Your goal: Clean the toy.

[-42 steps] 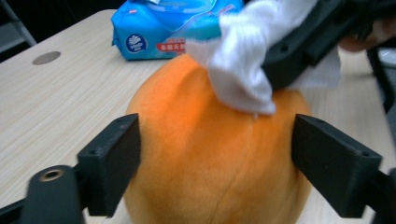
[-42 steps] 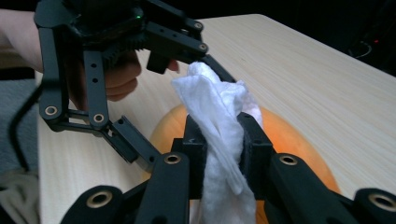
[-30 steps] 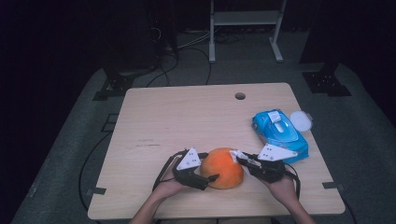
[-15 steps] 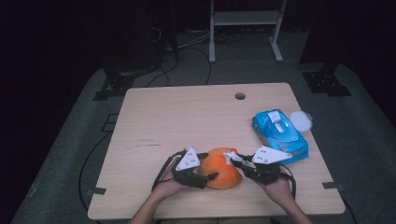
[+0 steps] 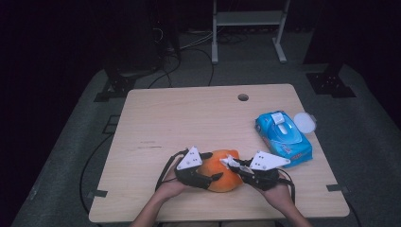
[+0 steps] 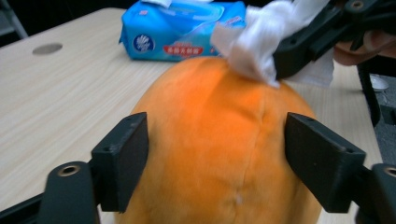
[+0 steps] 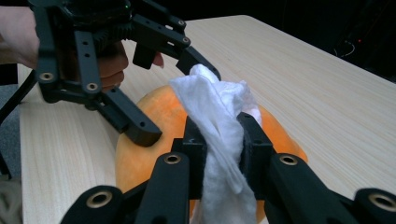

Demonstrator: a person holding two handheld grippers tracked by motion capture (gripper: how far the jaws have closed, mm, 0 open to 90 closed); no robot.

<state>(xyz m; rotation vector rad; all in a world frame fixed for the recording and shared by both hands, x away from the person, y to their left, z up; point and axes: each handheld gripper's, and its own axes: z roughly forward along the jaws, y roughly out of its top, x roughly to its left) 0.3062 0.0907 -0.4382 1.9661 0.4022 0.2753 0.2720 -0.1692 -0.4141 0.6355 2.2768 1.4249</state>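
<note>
Wooden table (image 5: 189,118), dark room. Orange plush fruit (image 5: 222,170) sits at near edge, left gripper (image 6: 217,158) clamped on its flanks. Right gripper (image 7: 223,144) pinches white wipe (image 7: 219,112) against its top. Best: steady hold, light strokes, keep wipe bunched. Blue wipe pack (image 5: 283,137) well aside.

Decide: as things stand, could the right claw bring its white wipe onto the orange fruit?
Probably yes: the right claw grips the white wipe just above the orange fruit, nothing between.
</note>
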